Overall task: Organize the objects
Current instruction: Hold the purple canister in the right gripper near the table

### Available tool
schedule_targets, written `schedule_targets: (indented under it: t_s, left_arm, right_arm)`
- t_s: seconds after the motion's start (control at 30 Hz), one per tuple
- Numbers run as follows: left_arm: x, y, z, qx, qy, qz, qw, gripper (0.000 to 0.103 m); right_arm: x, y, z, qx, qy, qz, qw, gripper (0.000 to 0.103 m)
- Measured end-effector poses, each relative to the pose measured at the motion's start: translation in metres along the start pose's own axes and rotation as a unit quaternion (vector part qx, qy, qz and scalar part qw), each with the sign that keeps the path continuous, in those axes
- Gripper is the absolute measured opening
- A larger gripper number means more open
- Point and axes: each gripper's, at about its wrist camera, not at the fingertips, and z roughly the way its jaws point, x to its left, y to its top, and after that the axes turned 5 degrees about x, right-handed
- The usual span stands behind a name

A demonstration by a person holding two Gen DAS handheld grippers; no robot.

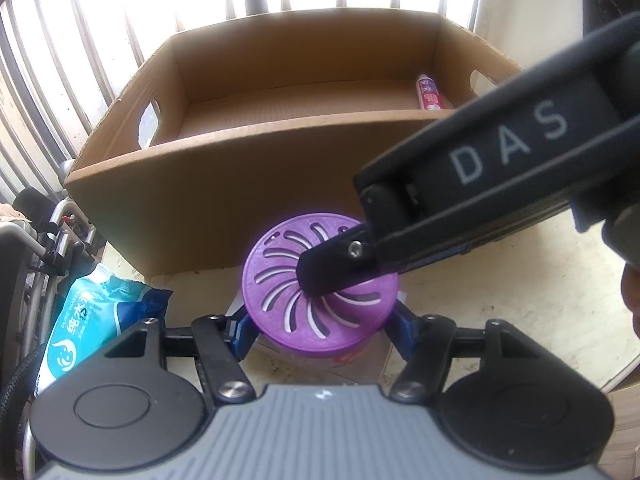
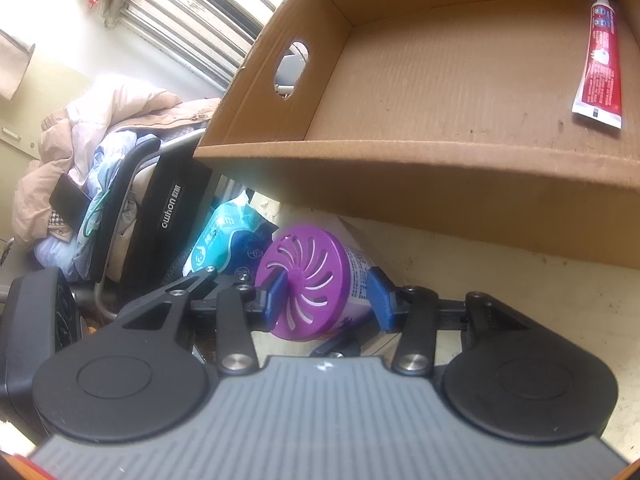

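A purple-lidded air freshener can (image 1: 316, 280) with swirl slots stands on the cream table in front of an open cardboard box (image 1: 224, 200). My left gripper (image 1: 320, 328) has its blue pads on either side of the can's body. My right gripper (image 2: 326, 300) is shut on the same can (image 2: 316, 284), one pad on the lid and one on the bottom; in the left wrist view it reaches in from the right (image 1: 340, 264). A red toothpaste tube (image 2: 600, 68) lies inside the box at its right wall, also seen in the left wrist view (image 1: 428, 92).
A blue wet-wipes pack (image 1: 100, 320) lies at the table's left edge, also in the right wrist view (image 2: 228, 240). A wheelchair (image 2: 160, 208) piled with clothes stands left of the table. A barred window is behind the box.
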Motion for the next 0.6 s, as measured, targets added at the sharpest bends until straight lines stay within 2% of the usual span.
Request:
schedule_targets:
  t_s: [0.5,0.6]
  left_arm:
    - [0.0007,0.0049,0.0066,0.003,-0.001,-0.008,1.0,0.07]
    - [0.002,0.0052,0.0071,0.0,0.0,-0.011,0.9999,0.067]
  right_arm:
    - [-0.0036,0.0003,0.0004,0.004,0.006,0.005,1.0,0.046]
    - [-0.0033,0.0,0.0001,0.003,0.006,0.006,1.0,0.046]
